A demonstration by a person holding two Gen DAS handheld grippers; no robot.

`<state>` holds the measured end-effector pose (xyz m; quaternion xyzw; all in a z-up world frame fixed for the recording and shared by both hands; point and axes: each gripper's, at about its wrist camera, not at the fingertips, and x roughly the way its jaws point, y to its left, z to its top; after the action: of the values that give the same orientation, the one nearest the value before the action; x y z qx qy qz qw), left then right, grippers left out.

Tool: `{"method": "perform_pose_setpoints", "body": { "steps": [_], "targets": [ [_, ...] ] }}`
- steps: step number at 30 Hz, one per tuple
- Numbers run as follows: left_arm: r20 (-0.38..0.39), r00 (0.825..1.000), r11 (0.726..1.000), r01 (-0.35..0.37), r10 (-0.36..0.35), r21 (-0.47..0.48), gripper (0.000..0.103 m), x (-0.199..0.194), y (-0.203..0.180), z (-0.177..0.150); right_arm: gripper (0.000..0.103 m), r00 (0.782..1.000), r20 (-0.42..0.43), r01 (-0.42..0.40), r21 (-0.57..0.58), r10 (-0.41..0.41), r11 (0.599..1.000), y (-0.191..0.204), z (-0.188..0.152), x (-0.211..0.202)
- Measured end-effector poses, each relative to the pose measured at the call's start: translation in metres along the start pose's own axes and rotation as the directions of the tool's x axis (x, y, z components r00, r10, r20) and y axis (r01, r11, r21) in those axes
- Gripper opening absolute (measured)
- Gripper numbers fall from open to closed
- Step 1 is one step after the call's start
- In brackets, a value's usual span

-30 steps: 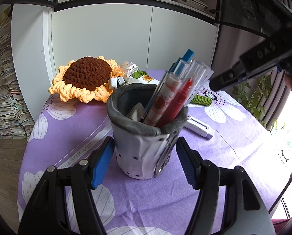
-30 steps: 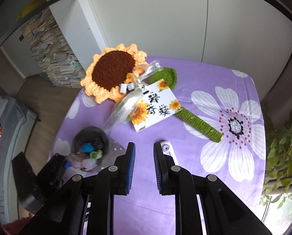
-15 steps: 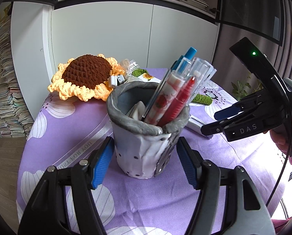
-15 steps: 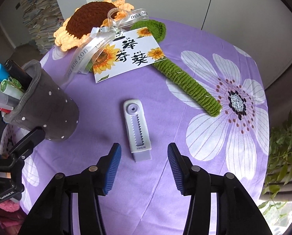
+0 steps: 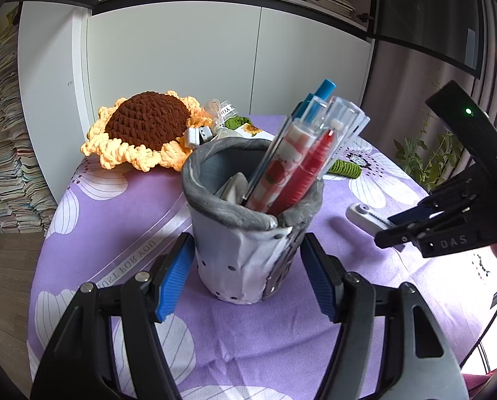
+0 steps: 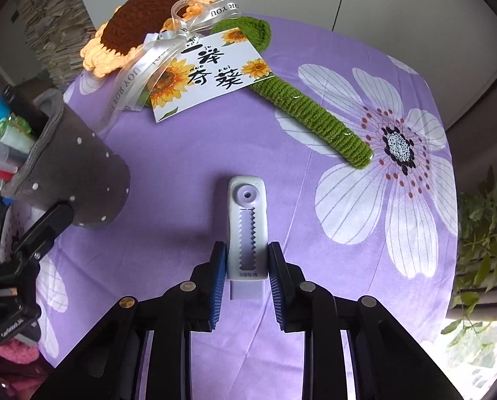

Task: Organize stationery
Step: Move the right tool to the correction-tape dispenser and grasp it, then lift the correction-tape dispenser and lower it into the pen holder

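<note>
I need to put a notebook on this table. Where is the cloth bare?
Bare: right of the white eraser holder, below the crochet stem, over the big printed flower. Crowded: far-left, with crochet sunflower, card and pen cup.

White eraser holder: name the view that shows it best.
Right wrist view. The white eraser holder lies whole on the cloth, its near end between the right gripper's jaws. The left wrist view shows only its far end, behind that gripper.

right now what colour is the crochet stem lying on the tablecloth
Green; the crochet stem shows best in the right wrist view, lying across the purple floral tablecloth.
</note>
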<state>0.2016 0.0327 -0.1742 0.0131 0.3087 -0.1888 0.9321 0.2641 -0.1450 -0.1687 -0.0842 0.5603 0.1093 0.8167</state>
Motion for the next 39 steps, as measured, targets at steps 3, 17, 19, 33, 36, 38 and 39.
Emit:
{"method": "perform_pose_setpoints", "body": {
  "steps": [3, 17, 19, 33, 36, 38, 39],
  "targets": [
    [0.000, 1.000, 1.000, 0.000, 0.000, 0.000, 0.066, 0.000, 0.000, 0.000, 0.026, 0.999, -0.045, 0.002, -0.029, -0.003, 1.000, 0.003, -0.026, -0.009],
    [-0.001, 1.000, 1.000, 0.001, -0.001, 0.000, 0.066, 0.000, 0.000, 0.000, 0.041, 0.996, -0.088, 0.014, -0.046, -0.018, 0.999, 0.010, -0.057, -0.012],
    [-0.001, 1.000, 1.000, 0.001, -0.001, 0.000, 0.066, 0.000, 0.000, 0.000, 0.041, 0.995, -0.095, 0.013, -0.047, -0.017, 0.999, 0.012, -0.053, -0.007],
    [-0.001, 1.000, 1.000, 0.001, -0.001, 0.000, 0.066, 0.000, 0.000, 0.000, 0.027, 0.993, -0.117, 0.011, -0.015, -0.013, 1.000, 0.012, -0.041, 0.005],
    [-0.002, 1.000, 1.000, 0.001, -0.001, 0.000, 0.066, 0.000, 0.001, 0.001, 0.027, 0.995, -0.099, 0.021, -0.030, -0.024, 0.999, 0.012, -0.037, 0.001],
    [-0.002, 1.000, 1.000, 0.001, -0.001, 0.000, 0.066, 0.000, 0.000, 0.000, 0.027, 0.998, -0.061, 0.013, -0.030, -0.015, 0.999, 0.015, -0.037, -0.015],
    [-0.002, 1.000, 1.000, 0.001, -0.001, 0.000, 0.066, 0.000, 0.001, 0.001, 0.026, 0.999, -0.036, 0.003, -0.026, -0.004, 1.000, 0.016, -0.037, -0.025]
  ]
}}
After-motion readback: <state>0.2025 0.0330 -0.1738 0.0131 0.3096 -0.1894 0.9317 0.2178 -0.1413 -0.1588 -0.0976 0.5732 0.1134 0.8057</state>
